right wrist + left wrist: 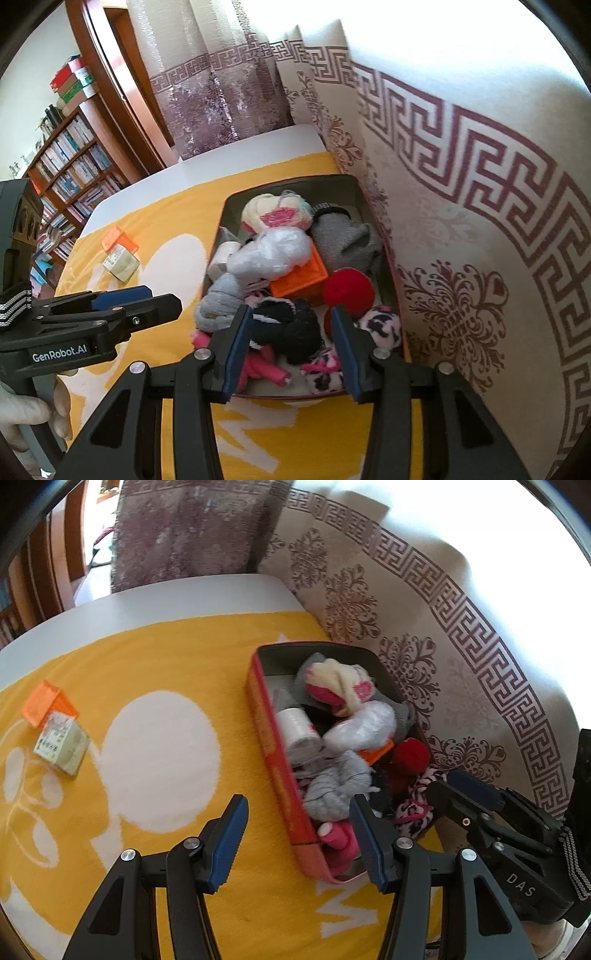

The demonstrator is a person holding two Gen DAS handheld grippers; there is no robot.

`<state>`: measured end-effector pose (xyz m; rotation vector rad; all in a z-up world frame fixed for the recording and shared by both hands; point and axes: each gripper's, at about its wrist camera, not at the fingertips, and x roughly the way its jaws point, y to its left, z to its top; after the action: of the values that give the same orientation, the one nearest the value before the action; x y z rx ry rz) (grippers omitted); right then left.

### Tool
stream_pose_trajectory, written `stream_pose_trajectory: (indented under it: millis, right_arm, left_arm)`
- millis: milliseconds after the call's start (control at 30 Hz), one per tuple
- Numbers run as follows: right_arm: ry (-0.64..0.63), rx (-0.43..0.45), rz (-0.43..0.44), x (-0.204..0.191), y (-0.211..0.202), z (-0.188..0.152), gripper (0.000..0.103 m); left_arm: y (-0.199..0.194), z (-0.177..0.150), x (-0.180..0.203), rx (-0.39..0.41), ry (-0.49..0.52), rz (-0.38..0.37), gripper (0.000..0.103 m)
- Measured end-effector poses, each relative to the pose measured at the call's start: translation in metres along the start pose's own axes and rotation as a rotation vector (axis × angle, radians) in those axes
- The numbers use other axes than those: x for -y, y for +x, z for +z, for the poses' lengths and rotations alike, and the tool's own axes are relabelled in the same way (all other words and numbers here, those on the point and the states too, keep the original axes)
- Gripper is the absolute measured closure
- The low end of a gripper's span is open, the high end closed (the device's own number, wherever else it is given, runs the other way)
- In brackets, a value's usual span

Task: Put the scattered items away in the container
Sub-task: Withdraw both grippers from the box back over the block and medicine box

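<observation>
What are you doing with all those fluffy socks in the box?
A person is tidying up with two tongs. The red box on the yellow cloth is already piled with socks and other bits. Both the left tongs and the right tongs are open and empty. Two small boxes, an orange one and a pale one, still sit out on the cloth.

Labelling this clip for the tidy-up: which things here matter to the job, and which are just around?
Job: red container, orange box and pale carton left on the yellow cloth.
Around: curtain, bookshelf.
</observation>
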<state>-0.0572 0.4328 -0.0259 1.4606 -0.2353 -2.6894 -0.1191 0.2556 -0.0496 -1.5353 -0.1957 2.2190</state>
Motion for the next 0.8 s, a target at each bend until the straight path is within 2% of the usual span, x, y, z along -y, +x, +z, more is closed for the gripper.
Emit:
stream_pose_trajectory:
  millis: [367, 500, 800]
  right_arm:
    - [-0.052, 0.002, 0.049, -0.041, 0.009, 0.006, 0.055]
    - [-0.067, 0.002, 0.065, -0.06, 0.013, 0.008, 0.043]
    - [-0.116, -0.028, 0.106, -0.108, 0.029, 0.01, 0.04]
  left_arm:
    - [-0.026, -0.019, -0.057, 0.036, -0.111, 0.035, 0.044]
    - [-0.038, -0.022, -0.087, 0.038, -0.166, 0.065, 0.044]
    - [-0.061, -0.027, -0.151, 0.05, -0.258, 0.103, 0.044]
